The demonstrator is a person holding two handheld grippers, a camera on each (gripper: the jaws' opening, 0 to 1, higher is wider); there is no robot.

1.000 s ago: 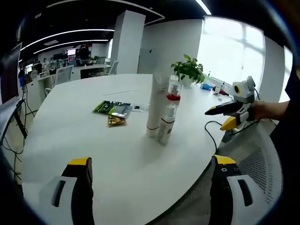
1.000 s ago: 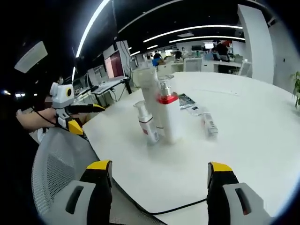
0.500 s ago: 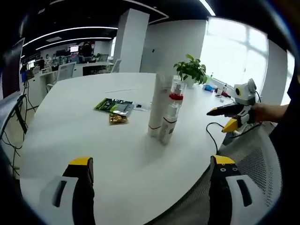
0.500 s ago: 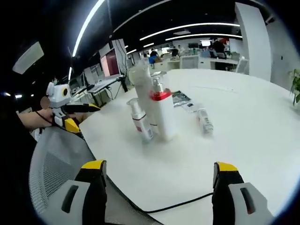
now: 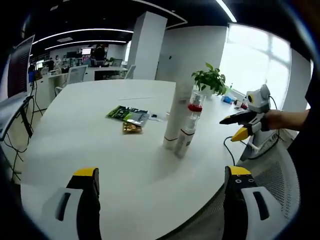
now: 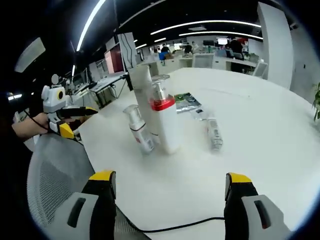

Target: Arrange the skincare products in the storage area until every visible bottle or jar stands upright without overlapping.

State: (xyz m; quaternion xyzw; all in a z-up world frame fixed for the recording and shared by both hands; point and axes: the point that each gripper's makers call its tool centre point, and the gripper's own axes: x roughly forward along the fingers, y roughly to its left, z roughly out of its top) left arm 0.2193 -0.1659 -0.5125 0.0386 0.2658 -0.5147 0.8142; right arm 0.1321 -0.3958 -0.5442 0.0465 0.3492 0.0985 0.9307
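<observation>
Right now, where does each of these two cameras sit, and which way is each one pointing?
Left gripper view: rides on the left gripper, looking across the white table at the standing bottles, with the right gripper in the person's hand beyond.
Right gripper view: rides on the right gripper, facing the same bottles from the opposite side, a small tube lying flat, the left gripper at the left.
Shared: table, bottles, green packet.
</observation>
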